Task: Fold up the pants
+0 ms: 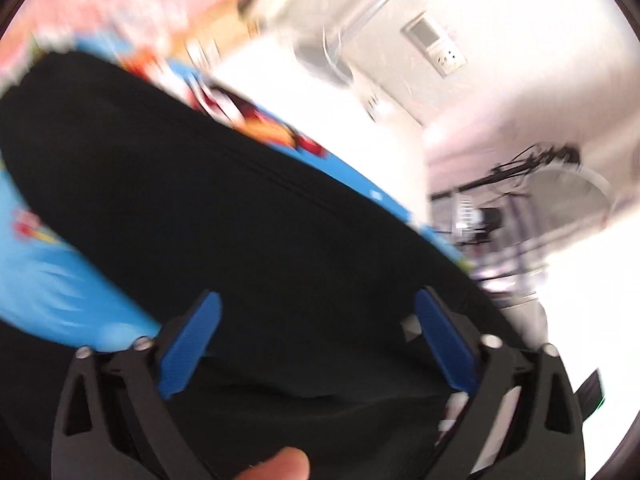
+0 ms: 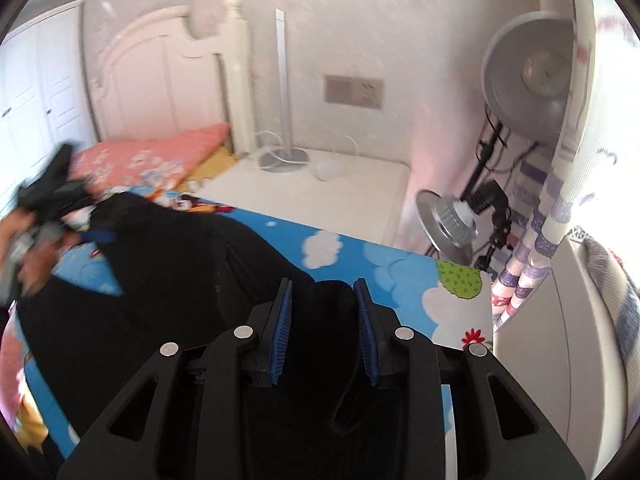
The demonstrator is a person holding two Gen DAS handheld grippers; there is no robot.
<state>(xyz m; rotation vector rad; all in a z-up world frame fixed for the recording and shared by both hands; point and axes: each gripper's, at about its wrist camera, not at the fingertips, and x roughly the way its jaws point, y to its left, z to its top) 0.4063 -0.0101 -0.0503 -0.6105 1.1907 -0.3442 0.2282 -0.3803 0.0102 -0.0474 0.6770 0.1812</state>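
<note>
Black pants (image 2: 168,280) lie spread on a blue cartoon-print sheet (image 2: 392,272). My right gripper (image 2: 324,292) is open, its blue pads on either side of a raised fold of the pants near the bed's right edge. My left gripper (image 1: 316,304) is open wide above the black pants (image 1: 200,200); nothing is between its pads. The left wrist view is blurred. In the right wrist view the left gripper (image 2: 100,236) shows at the far left, held by a hand over the pants.
A pink floral quilt (image 2: 152,156) lies at the head of the bed by a white headboard (image 2: 160,68). Studio lamps (image 2: 452,220) on stands and a curtain (image 2: 560,200) are at the right. A white cabinet (image 2: 560,340) stands beside the bed edge.
</note>
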